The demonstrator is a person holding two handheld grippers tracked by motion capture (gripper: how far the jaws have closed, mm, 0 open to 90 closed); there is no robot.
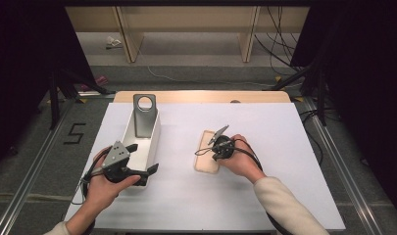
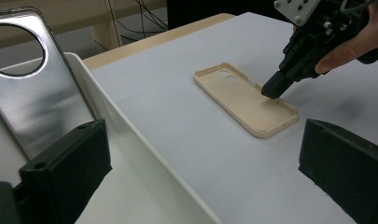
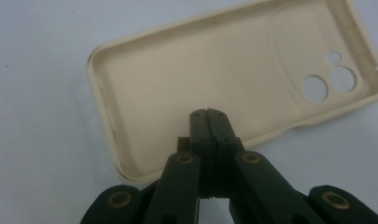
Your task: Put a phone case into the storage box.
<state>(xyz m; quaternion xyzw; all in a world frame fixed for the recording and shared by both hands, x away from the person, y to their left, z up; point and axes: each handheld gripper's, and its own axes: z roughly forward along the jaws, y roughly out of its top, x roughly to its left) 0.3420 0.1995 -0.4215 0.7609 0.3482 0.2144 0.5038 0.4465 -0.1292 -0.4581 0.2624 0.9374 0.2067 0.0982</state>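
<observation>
Right gripper view: beige soft-plastic phone case [image 3: 214, 88] lies open side up on the white table cover [image 3: 42, 149], two round camera holes at its far end. Right gripper [image 3: 208, 114] has its two black jaws pressed together, nothing between them; tips sit over the inside of the case, near one long wall. Whether the tips touch the case floor cannot be told here.

Left gripper view shows the same closed tips [image 2: 272, 88] down at the rim of the case [image 2: 245, 100], close to the end away from the camera holes, a hand wrapped round the gripper body.

High view: case [image 1: 206, 149] lies right of centre on the cover [image 1: 264, 132], long axis running away from the person. Left gripper [image 1: 143, 172] rests at the near end of a white rectangular bin [image 1: 152, 139], jaws spread wide, holding nothing. A silver-grey phone case with a large round hole [image 1: 144, 115] leans upright against the bin's far end.
</observation>
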